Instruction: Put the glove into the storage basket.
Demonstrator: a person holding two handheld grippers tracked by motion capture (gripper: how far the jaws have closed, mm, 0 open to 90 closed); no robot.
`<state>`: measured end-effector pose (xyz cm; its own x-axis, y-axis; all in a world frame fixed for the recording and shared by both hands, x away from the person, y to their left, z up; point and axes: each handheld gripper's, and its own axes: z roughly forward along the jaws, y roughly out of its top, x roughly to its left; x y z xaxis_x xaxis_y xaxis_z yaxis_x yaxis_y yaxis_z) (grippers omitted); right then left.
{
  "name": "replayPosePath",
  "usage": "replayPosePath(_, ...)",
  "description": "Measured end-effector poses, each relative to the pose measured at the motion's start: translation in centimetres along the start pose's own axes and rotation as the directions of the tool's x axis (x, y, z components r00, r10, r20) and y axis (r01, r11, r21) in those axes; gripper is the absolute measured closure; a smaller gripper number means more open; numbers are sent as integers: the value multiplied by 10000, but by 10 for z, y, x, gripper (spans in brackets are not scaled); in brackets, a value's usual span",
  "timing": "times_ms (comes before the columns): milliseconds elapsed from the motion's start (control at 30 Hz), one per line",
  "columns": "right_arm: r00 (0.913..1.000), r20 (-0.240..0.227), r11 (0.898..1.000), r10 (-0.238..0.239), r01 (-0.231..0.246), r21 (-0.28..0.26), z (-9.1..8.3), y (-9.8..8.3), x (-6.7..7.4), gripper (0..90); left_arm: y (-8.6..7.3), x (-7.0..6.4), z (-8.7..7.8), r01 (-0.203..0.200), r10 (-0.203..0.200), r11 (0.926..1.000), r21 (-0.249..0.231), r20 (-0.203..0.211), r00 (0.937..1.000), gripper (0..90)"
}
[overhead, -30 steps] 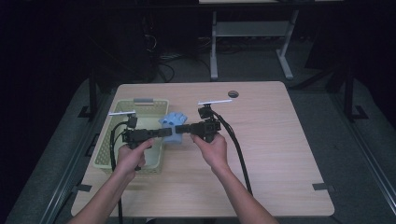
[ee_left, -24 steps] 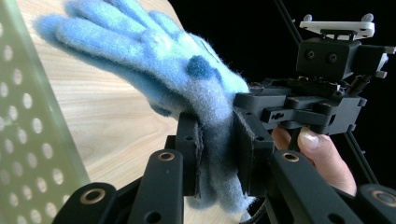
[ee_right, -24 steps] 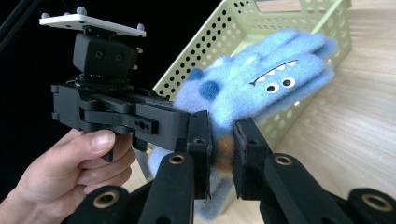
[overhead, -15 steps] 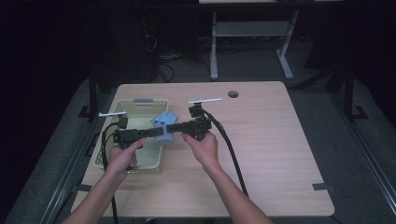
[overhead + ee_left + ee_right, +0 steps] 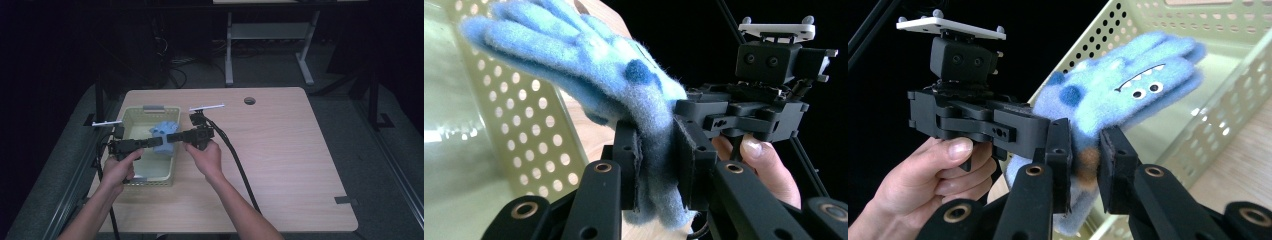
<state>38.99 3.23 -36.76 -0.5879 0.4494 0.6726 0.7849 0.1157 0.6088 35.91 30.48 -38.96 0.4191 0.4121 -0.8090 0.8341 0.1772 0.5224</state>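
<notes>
- High view: hands come in from the bottom edge, each with a black gripper, and meet over the right part of a pale green perforated basket (image 5: 131, 114) that stands on the left side of a light wooden table (image 5: 280, 150). The left gripper (image 5: 151, 143) points rightwards and the right gripper (image 5: 172, 137) points leftwards, so their tips face each other with a fuzzy blue glove (image 5: 164, 134) between them, held above the basket's right wall. A black cable (image 5: 239, 165) runs from the right gripper back across the table toward the person. A round hole (image 5: 249, 100) sits in the tabletop near its far edge.
- Left gripper view: the two black jaws are clamped on the cuff end of the blue glove (image 5: 589, 65), the pile squeezed between the pads (image 5: 633, 170). The glove's fingers spread up and to the left, in front of the basket wall (image 5: 524, 130). Just past the glove on the right is the right gripper (image 5: 749, 112) with the right hand (image 5: 759, 165) wrapped around its grip.
- Right gripper view: its jaws grip the same glove (image 5: 1123, 85) low down, at an orange patch, with the pads (image 5: 1113, 165) pressed into the fabric. The glove's face side shows two small eyes and a toothed mouth. Behind it lies the basket (image 5: 1198, 60). To the left, the left gripper (image 5: 1013, 127) bites the glove from the other side, with the left hand (image 5: 943, 175) around its handle.
</notes>
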Motion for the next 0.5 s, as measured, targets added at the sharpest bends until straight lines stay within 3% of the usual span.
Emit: replayPosePath(500, 9991, -294, 9993, 295, -289, 230, 18, 2, 0, 751, 0, 9, -18, 124, -125, 9999, -77, -175, 9998, 737)
